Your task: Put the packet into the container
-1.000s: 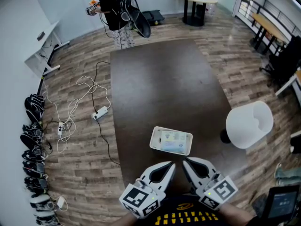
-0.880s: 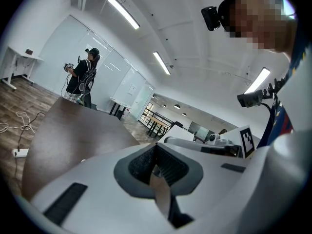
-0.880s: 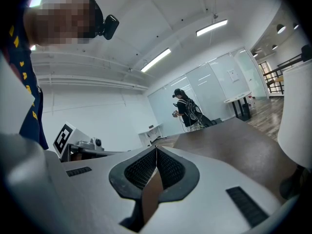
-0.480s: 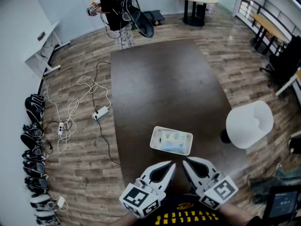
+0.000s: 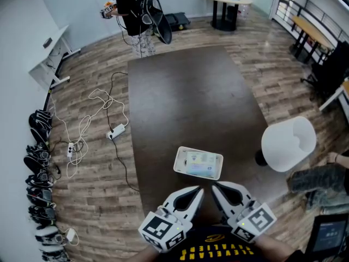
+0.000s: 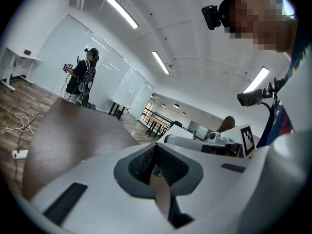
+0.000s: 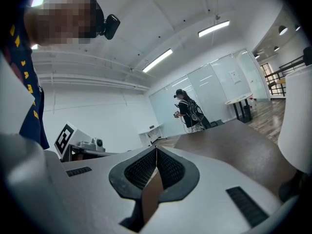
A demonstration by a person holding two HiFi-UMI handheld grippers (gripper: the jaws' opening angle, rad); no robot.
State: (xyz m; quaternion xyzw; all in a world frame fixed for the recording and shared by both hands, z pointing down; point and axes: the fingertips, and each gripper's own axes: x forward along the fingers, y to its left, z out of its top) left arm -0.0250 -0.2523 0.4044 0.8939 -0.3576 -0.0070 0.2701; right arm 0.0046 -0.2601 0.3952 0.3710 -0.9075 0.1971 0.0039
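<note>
Dark brown surface [image 5: 185, 102] carried white shallow rectangular container [image 5: 178, 162], pale flat packet [image 5: 200, 164] inside. Packet looked light, floppy, slippery; pinch edge. Left tool [image 5: 196, 192], right tool [image 5: 216, 189] closed, empty.

Bright ceiling strip lights [image 6: 124, 12], sharp focus, fisheye-warped edges, soft shadows

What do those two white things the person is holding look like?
The left tongs and right tongs match: smooth white shells tapering to a point, lined with dark ribbed pads. Each carries a cube of black-and-white square markers. The wearer's shirt is dark with yellow print.
</note>
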